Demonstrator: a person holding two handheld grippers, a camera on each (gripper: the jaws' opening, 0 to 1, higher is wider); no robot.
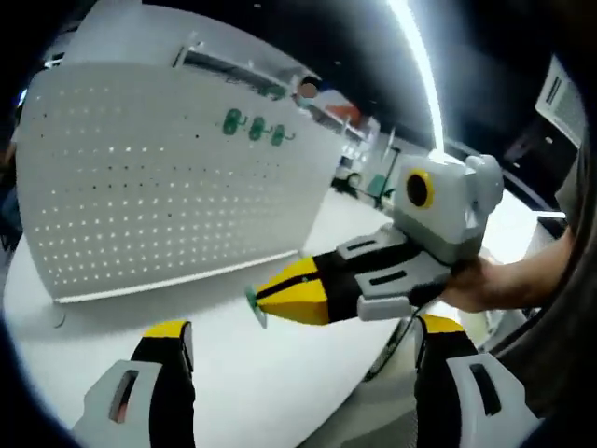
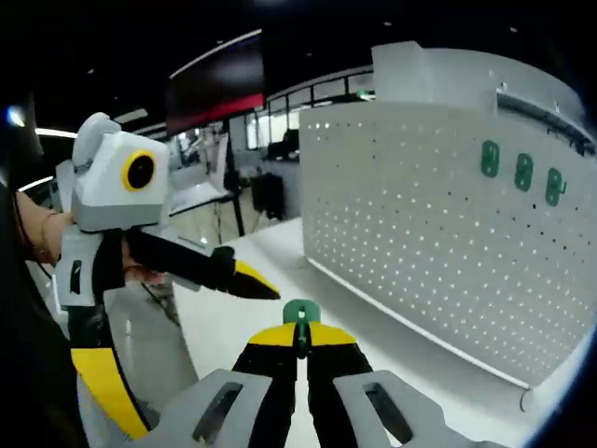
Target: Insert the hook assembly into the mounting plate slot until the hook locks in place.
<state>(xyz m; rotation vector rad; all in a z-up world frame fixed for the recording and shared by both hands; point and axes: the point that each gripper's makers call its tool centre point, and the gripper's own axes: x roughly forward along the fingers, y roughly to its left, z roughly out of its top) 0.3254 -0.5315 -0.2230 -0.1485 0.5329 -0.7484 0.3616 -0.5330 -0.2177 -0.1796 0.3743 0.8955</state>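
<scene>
Right gripper view has the right claw [image 2: 300, 347] pressed together on a small green hook assembly [image 2: 301, 312], the green bit sticking up just past the yellow tips, so it looks carried nose-first and ready to be poked into a hole. That white perforated mounting plate [image 2: 438, 233] stands upright along the far edge of the white bench [image 2: 242, 322], and three green hooks [image 2: 522, 172] already sit in a row high on it, so I'd guess the new one goes somewhere near them. From the left gripper view you see the same right claw [image 1: 262, 301] coming in from the right with the green piece [image 1: 252, 305] at its tip, well short of the mounting plate [image 1: 168, 177] and low against the bench [image 1: 280, 373]. Left claw [image 1: 303, 341] is spread wide with nothing in it, hanging back, probably just to keep everything in sight. A person's hand [image 1: 485, 280] grips the right tool's body. Nothing on the bench lies between hook and plate; background is dim office stuff and a bright ceiling light strip [image 1: 420, 65]. Insertion isn't started yet, I'd say.
</scene>
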